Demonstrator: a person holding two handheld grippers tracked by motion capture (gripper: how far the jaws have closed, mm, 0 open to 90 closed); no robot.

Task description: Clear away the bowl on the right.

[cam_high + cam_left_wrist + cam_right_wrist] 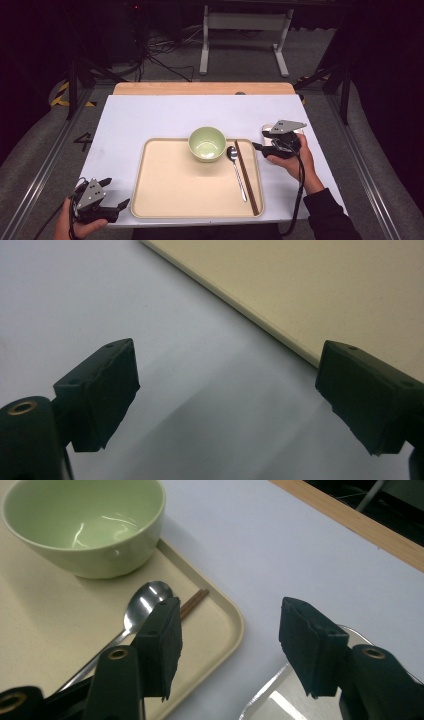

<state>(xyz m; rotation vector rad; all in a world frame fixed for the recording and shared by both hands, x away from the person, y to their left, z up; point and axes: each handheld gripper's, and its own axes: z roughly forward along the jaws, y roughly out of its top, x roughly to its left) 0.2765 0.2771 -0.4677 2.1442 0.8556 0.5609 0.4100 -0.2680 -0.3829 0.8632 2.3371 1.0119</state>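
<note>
A beige tray [190, 190] lies at the table's near middle. On it stand a pale green bowl [207, 143], empty, with a metal spoon [236, 170] and dark chopsticks [247, 180] lying along the tray's right side. My right gripper [262, 140] hovers just right of the tray, open. In its own view the right gripper [230, 645] has nothing between the jaws, with the spoon [145, 602], chopsticks [194, 602] and bowl [85, 525] beyond. My left gripper [116, 192] rests open at the near left, beside the tray's corner [325, 285]; the left gripper [225, 400] holds nothing.
A shiny metal dish [280, 700] sits on the white table under my right gripper, right of the tray rim [230, 625]. A wooden strip [200, 88] runs along the table's far edge. White tabletop [150, 115] stretches beyond the tray.
</note>
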